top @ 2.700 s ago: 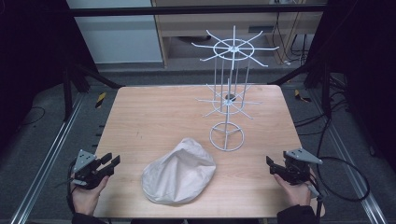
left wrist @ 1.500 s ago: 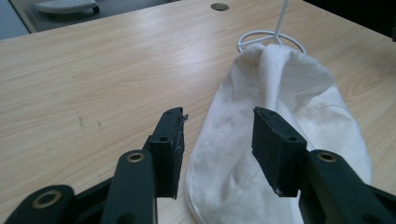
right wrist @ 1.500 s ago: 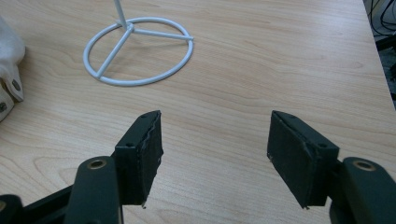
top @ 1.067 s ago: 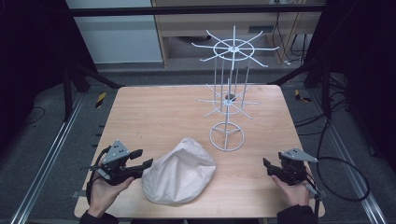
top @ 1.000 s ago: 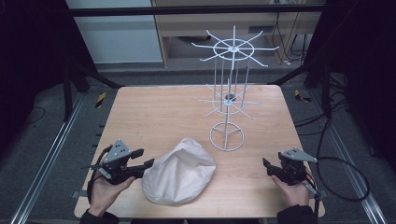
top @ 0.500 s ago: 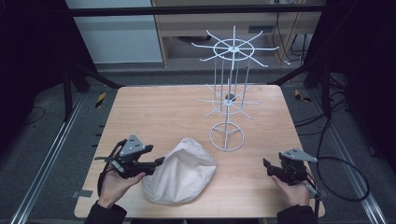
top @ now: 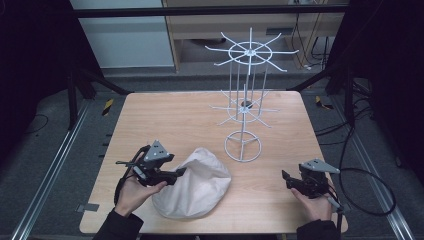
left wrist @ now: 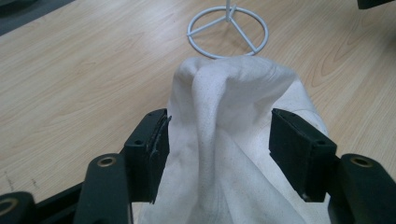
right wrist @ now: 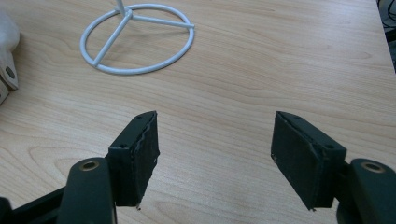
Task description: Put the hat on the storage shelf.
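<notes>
Now: left jaws straddle the cloth fold

High view: white cloth [top: 192,182] lies bunched at the worktop [top: 165,115] front, near the wire rack [top: 243,110]. Left gripper [top: 172,175] is at its left edge; right gripper [top: 290,180] is well apart.

Left gripper view: jaws spread around a raised fold. Best to close squarely, deep on the ridge.

Right gripper view: jaws spread, holding nothing, over bare wood.

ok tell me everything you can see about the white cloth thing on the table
The white cloth looks like a soft, off-white fabric piece, maybe a hat or bag, lying in a rumpled mound near the front edge of the wooden table. Its surface is creased and faintly speckled. A raised fold sits between the open jaws of the left gripper, brushing the left one. The wire rack's ring base stands just behind it.
</notes>
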The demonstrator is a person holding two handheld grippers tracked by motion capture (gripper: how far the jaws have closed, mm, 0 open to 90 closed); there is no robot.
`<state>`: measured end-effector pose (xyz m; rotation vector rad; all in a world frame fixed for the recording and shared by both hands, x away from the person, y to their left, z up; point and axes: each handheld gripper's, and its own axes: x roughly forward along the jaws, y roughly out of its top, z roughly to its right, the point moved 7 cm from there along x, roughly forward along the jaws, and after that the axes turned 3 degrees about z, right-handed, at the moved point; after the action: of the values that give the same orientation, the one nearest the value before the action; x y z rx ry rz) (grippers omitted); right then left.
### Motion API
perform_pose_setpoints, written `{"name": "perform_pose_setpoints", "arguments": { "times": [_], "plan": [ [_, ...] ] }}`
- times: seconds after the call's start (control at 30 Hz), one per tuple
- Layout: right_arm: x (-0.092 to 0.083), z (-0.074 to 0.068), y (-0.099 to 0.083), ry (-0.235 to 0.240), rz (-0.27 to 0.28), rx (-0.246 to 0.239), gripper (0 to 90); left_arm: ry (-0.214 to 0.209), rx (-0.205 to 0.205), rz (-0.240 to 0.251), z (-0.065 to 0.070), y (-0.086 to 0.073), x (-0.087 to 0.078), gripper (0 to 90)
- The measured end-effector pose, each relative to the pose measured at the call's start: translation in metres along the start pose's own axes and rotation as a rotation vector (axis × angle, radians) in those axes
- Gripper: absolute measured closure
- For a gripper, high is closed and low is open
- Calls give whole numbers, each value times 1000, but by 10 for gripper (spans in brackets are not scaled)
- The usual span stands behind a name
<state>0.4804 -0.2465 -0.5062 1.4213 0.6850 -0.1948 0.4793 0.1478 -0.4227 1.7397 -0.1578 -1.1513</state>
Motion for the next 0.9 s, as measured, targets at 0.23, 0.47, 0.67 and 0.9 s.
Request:
{"name": "perform_pose_setpoints", "arguments": {
  "times": [0.23, 0.47, 0.67, 0.9],
  "plan": [
    [0, -1, -1, 7, -7, 7, 323, -13, 8, -35, 3, -1, 11, 383],
    [2, -1, -1, 10, -13, -3, 323, -8, 6, -65, 1, -6, 22, 405],
    [3, -1, -2, 15, -21, -2, 326, -11, 12, -99, -1, -12, 29, 435],
    [4, -2, -3, 16, -25, -4, 327, -8, -1, -134, -3, -20, 38, 480]
  ]
}}
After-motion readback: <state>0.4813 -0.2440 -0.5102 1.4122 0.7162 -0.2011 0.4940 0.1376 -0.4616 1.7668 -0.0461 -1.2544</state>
